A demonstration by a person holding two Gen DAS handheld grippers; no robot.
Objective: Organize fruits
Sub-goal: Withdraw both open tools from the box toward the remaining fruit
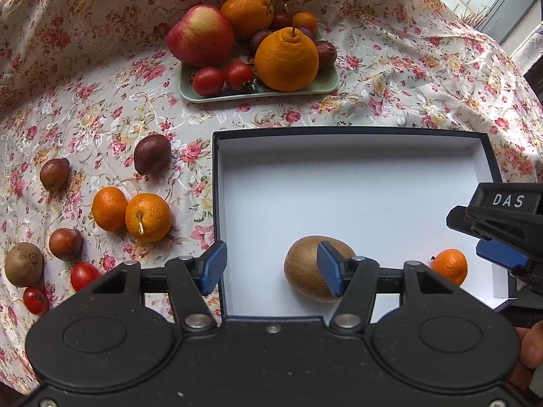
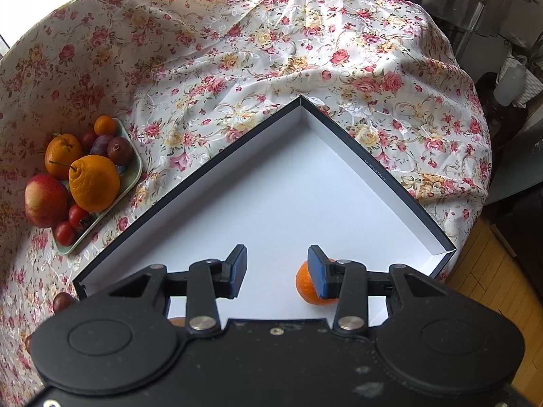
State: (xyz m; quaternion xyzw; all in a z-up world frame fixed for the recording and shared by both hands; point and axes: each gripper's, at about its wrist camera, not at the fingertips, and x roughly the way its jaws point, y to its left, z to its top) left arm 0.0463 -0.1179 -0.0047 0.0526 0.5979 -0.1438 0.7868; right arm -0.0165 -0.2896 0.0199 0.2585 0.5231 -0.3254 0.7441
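Observation:
A dark-rimmed white box (image 1: 339,186) lies on the flowered cloth. Inside it rest a kiwi (image 1: 305,271) and a small mandarin (image 1: 449,266). My left gripper (image 1: 271,268) hangs open over the box's left wall, nothing between its fingers; its right finger overlaps the kiwi in view. In the right wrist view my right gripper (image 2: 276,271) stands open above the box floor (image 2: 271,203), with the mandarin (image 2: 305,288) behind its right finger. Left of the box lie two mandarins (image 1: 132,215), plums (image 1: 152,154), a kiwi (image 1: 23,264) and tomatoes (image 1: 83,274).
A pale green tray (image 1: 258,93) at the back holds an apple (image 1: 200,35), large oranges (image 1: 286,59), tomatoes and plums. The right gripper's body (image 1: 502,224) shows at the right edge of the left wrist view. The table edge drops to a wooden floor (image 2: 492,264) at right.

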